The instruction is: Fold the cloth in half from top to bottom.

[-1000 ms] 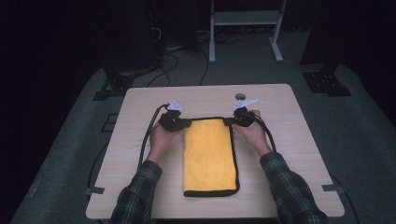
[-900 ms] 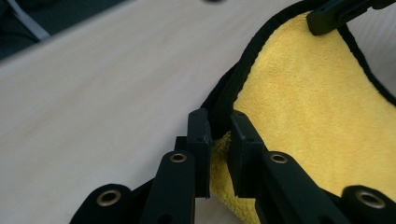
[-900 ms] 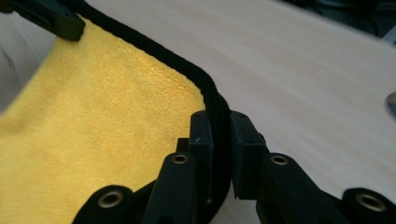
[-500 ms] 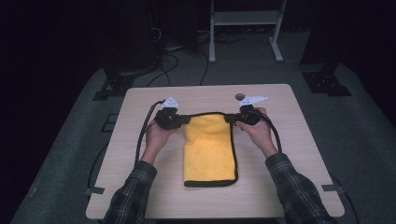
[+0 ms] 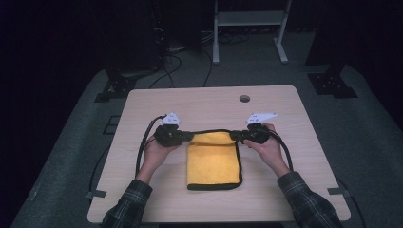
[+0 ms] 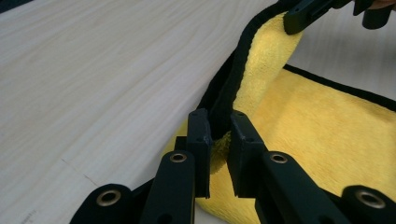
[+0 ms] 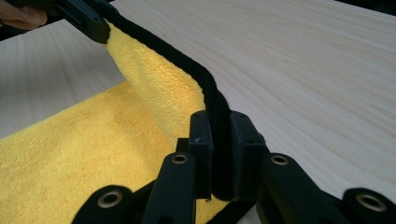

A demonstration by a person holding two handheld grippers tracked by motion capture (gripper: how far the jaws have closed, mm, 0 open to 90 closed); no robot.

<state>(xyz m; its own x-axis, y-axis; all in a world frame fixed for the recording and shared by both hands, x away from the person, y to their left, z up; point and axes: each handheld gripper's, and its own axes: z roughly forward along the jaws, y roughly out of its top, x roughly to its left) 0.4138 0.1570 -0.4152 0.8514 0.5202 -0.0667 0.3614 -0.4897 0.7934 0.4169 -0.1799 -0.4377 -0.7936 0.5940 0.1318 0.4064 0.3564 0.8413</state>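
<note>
Yellow cloth point(image 5: 212, 160): a black-edged towel lies folded near the middle of the pale wooden surface point(image 5: 142, 199), its far edge lifted off the wood and pulled taut between two claws.
Left claw point(image 5: 189, 136): clenched on the towel's far left corner; in the left gripper view the black hem point(image 6: 224, 100) sits pinched between the jaws.
Right claw point(image 5: 235, 136): clenched on the towel's far right corner, level with the left claw; the hem runs up between its jaws in the right gripper view.
Hands: a person in plaid sleeves point(image 5: 128, 209) holds one gripper on either side of the towel.
Hole point(image 5: 244, 99): a small round opening in the wood beyond the towel.
</note>
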